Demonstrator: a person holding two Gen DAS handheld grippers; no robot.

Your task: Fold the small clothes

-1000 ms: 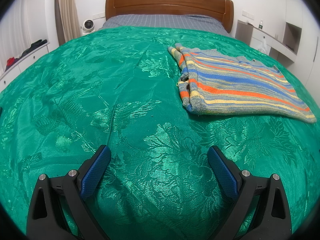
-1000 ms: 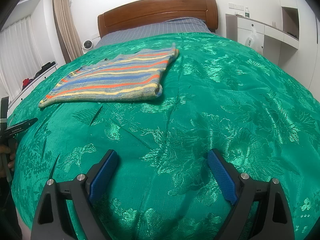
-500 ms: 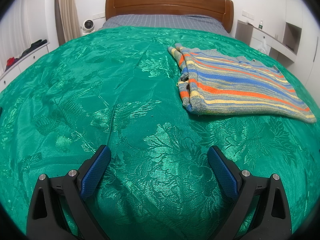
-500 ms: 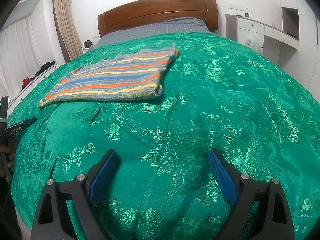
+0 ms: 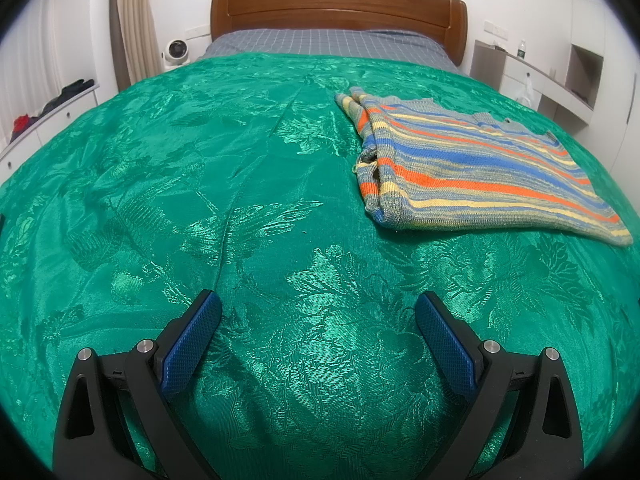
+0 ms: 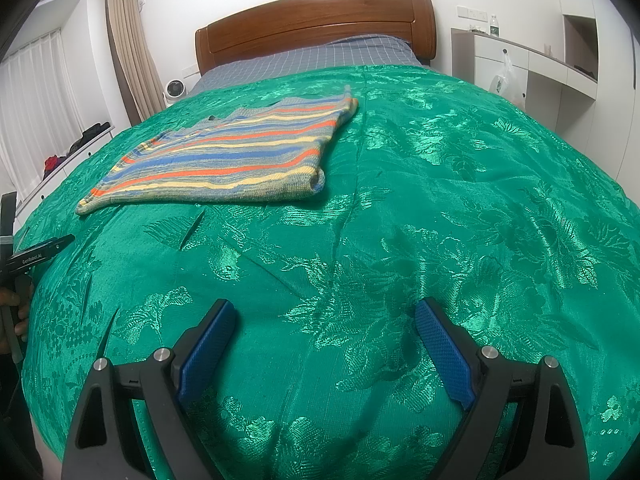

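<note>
A striped knitted garment (image 5: 472,168) in orange, blue, yellow and grey lies folded flat on the green bedspread (image 5: 248,200). In the left wrist view it sits up and to the right, well beyond my left gripper (image 5: 318,308), which stands open over bare bedspread. In the right wrist view the same garment (image 6: 224,156) lies up and to the left. My right gripper (image 6: 324,314) is open too, with only green cloth (image 6: 460,184) between its blue pads. Both grippers hover near the foot of the bed, apart from the garment.
A wooden headboard (image 5: 340,8) and grey checked sheet (image 5: 320,44) lie at the far end. White cabinets (image 6: 520,64) with a hanging plastic bag stand to the right. A low white dresser (image 5: 44,120) with clothes and a small fan (image 5: 174,50) are on the left. A hand (image 6: 16,312) holds the other gripper's handle at the right wrist view's left edge.
</note>
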